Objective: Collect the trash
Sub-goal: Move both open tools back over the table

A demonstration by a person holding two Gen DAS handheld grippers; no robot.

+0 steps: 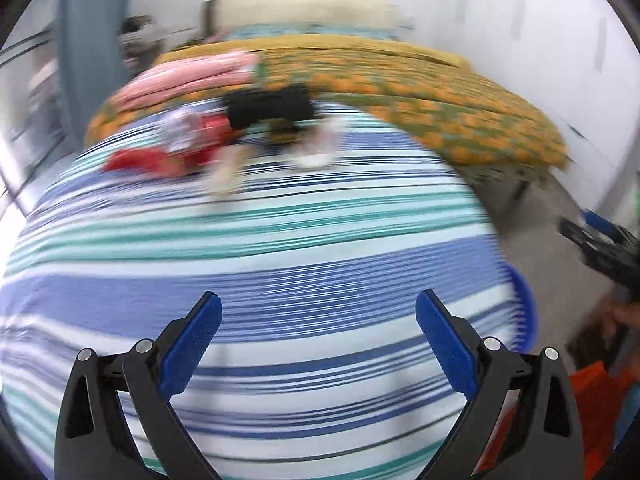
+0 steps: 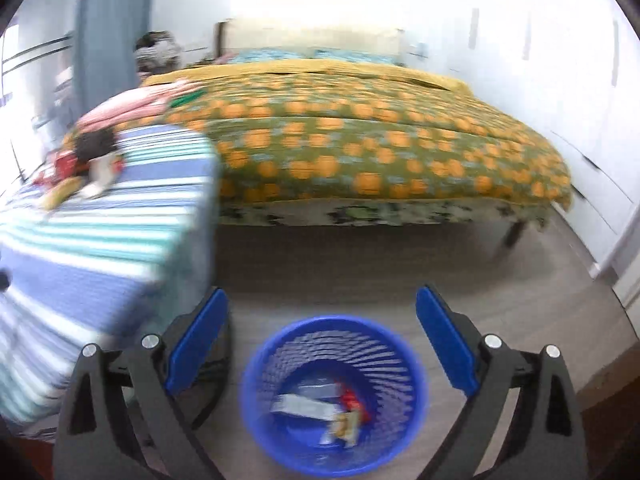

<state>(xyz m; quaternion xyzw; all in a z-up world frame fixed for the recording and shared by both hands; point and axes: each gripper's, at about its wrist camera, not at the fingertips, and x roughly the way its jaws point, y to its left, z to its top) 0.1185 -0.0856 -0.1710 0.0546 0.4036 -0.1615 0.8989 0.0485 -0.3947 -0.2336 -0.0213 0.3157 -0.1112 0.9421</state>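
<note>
Our right hand-held gripper [image 2: 322, 316] hangs with its jaws spread wide and nothing between them, directly above the blue wastebasket [image 2: 334, 394] on the floor. Inside the wastebasket lie a few scraps [image 2: 320, 404] already: a pale flat wrapper, something red, something yellowish, all too blurred to name more closely. We judge that a drop has been made here and this hand is free for the next piece.

Our left hand-held gripper [image 1: 319, 316] is likewise wide open and empty, held over the near part of the desk [image 1: 280, 264], which wears a blue, teal and white striped cloth. The wastebasket stands on the floor just beside the desk's right edge; only a sliver of its rim shows in the left view.

The remaining trash [image 1: 208, 148] sits at the far end of the desk from the wastebasket, well apart from both grippers: red wrappers, some white and pale bits, a yellowish piece and a black object [image 1: 270, 106] behind them, all smeared by motion. Beyond the desk stands a bed [image 2: 380, 148] with an orange-patterned cover.

So we are between pickups. The next move calls for reaching across the desk to that pile, singling out one piece, closing on it, and carrying it to the wastebasket. Flat, thin wrappers will likely need a low, edge-on approach.
</note>
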